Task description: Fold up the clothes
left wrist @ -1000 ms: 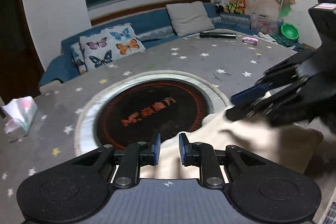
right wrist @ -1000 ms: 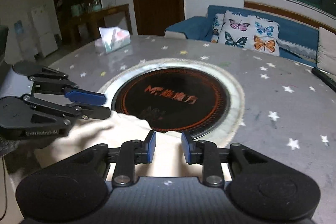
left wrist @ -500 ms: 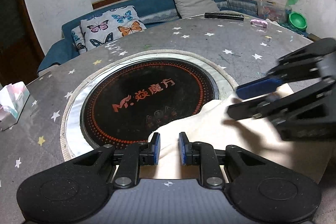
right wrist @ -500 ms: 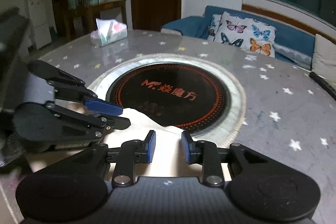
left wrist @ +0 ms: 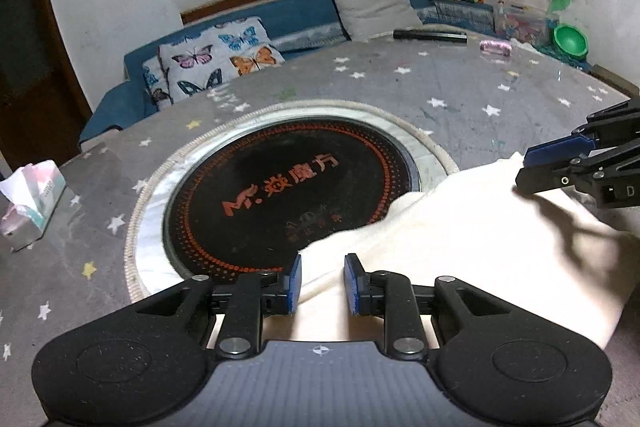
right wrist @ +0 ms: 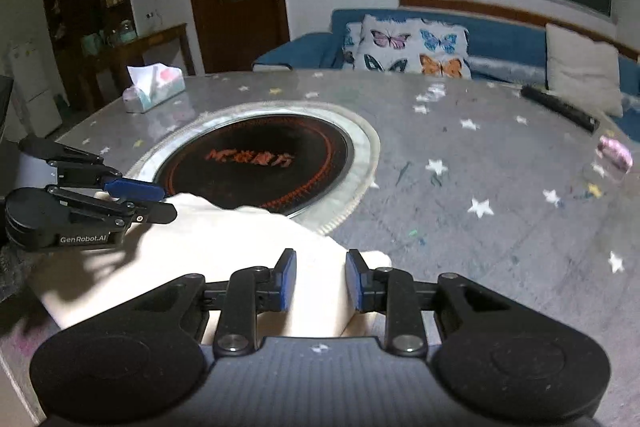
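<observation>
Cream garment (left wrist: 460, 239) — near edge hidden — beneath both parted, empty grippers' fingers (left wrist: 295, 283).

Cream cloth (left wrist: 472, 239) spread wider, right hand-held gripper (left wrist: 540, 173) moved farther right

Star-print table (left wrist: 460, 87): cream garment (left wrist: 460, 239), tissue pack (left wrist: 30, 203), black bar (left wrist: 430, 35), pink packet (left wrist: 496, 47)

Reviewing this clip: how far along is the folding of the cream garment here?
Early. The cream fabric garment lies bunched at the near edge of the grey star-patterned table, one corner overlapping the black round hotplate. No neat fold shows. Left gripper and right gripper sit open over the cloth, gripping nothing. Grasping and all folds remain.
</observation>
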The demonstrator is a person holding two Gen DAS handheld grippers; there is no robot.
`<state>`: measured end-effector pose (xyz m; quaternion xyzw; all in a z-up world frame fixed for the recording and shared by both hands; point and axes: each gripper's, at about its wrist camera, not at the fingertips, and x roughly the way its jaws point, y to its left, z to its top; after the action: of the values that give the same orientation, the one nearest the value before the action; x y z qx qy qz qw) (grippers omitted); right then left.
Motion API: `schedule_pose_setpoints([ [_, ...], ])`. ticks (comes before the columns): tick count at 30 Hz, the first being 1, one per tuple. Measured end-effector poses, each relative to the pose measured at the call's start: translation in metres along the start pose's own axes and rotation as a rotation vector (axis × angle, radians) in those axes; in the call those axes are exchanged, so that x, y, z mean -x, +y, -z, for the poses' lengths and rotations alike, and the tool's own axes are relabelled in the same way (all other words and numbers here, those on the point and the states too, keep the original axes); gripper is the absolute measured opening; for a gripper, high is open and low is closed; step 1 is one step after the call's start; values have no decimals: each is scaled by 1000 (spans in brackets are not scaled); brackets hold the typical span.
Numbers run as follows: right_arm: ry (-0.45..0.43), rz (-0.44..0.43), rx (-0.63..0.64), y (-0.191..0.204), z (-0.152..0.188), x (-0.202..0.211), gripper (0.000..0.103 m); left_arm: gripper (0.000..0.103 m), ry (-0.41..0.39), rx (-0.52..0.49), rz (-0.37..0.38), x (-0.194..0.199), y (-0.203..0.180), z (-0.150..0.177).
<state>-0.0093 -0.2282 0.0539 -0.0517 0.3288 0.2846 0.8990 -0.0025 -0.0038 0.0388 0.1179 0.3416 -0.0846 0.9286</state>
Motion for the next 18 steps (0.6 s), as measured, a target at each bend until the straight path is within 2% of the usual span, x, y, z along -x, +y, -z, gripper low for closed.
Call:
schedule_pose_setpoints([
  [3,31,2,21,1,6,-3,27,29,-29,16,-7,17,3,6],
  [5,29,5,14,0,7,-4,27,35,-43,24,-22,33,4,13],
  [7,8,5,10,2,6,4,27,46,-55,27,-40,48,4,22],
  [9,-19,-5,33,9,4,15,27,47,-64,29,-58,62,5,32],
  [12,-34,-35,88,24,5,28,27,59,-65,49,-91,78,4,49],
  [16,-39,-79,148,44,12,40,28,62,-53,101,-124,89,5,66],
  [18,-38,-102,173,52,16,44,33,64,-43,130,-136,91,6,72],
])
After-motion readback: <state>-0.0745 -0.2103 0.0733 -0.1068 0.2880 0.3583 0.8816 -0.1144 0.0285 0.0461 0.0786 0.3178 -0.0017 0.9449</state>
